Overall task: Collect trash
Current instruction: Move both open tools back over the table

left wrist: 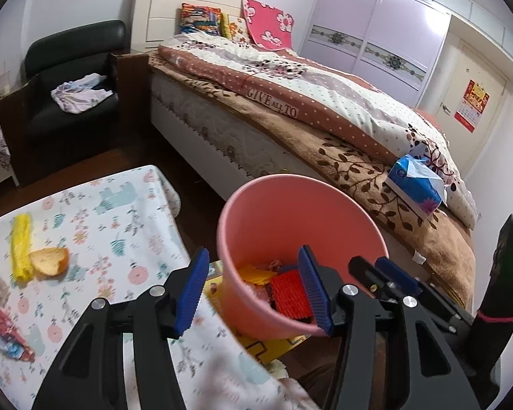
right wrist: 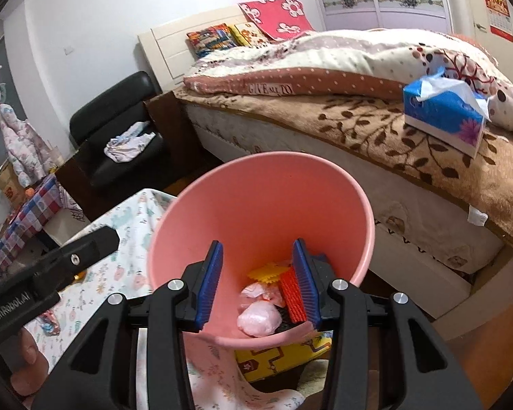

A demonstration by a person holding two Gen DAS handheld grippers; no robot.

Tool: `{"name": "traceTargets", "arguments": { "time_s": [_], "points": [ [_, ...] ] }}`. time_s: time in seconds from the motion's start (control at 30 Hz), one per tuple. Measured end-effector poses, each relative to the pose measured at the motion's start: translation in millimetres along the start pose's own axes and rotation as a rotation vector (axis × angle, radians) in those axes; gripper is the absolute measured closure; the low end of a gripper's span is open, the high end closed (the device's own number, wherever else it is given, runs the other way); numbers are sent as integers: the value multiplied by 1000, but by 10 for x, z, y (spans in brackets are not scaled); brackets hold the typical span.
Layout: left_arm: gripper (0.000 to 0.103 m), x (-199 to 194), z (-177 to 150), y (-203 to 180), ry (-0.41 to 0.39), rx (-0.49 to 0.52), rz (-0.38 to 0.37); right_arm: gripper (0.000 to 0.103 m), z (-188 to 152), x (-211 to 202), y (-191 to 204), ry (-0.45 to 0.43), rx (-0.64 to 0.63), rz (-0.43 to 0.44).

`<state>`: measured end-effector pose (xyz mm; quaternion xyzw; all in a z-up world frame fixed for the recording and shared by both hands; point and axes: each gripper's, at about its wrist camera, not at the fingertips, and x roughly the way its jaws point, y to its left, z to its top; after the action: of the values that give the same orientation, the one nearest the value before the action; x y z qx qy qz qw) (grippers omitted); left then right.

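Both grippers hover empty over the round pink plastic bin (right wrist: 256, 205).
Left gripper (left wrist: 253, 290) gapes wide, right gripper (right wrist: 256, 283) half-spread. On the floral-clothed table (left wrist: 119, 212), the bread slice (left wrist: 49, 261), probably soft and crumbly, wants a gentle edge pinch.

The bin (right wrist: 256, 205) is plain pink, the near tablecloth (left wrist: 113, 225) white with pastel flowers. The far armchair (left wrist: 75, 68) is black, the tissue box (right wrist: 444, 116) blue.
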<state>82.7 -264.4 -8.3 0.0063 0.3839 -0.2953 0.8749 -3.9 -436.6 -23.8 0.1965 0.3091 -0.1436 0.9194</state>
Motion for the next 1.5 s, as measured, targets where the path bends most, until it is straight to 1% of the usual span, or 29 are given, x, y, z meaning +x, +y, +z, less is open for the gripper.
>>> {"name": "traceTargets", "arguments": {
  "time_s": [0.23,0.4,0.6,0.83,1.07,1.33,1.43,1.5],
  "points": [
    [49,-340,-162,178,-36,8,59,60,-86,-183,257,-31,-44,64],
    [49,-579,-311,427,-52,-13,129,60,-173,-260,490,-33,-83,107],
    [50,-808,-476,761,-61,-49,231,60,-306,-286,755,-5,-108,164],
    [49,-1030,-666,1101,-80,-116,320,60,-451,-289,1076,28,-180,211],
    [49,-1116,-799,1397,-69,-199,402,60,-574,-313,1300,47,-231,238],
    [49,-1097,-904,1716,-37,-295,491,60,-630,-258,1420,74,-254,252],
    [49,-1084,-957,1849,-26,-331,510,60,-658,-225,1461,87,-265,255],
    [49,-1085,-996,1950,-24,-360,502,60,-673,-199,1489,96,-278,254]
  ]
}}
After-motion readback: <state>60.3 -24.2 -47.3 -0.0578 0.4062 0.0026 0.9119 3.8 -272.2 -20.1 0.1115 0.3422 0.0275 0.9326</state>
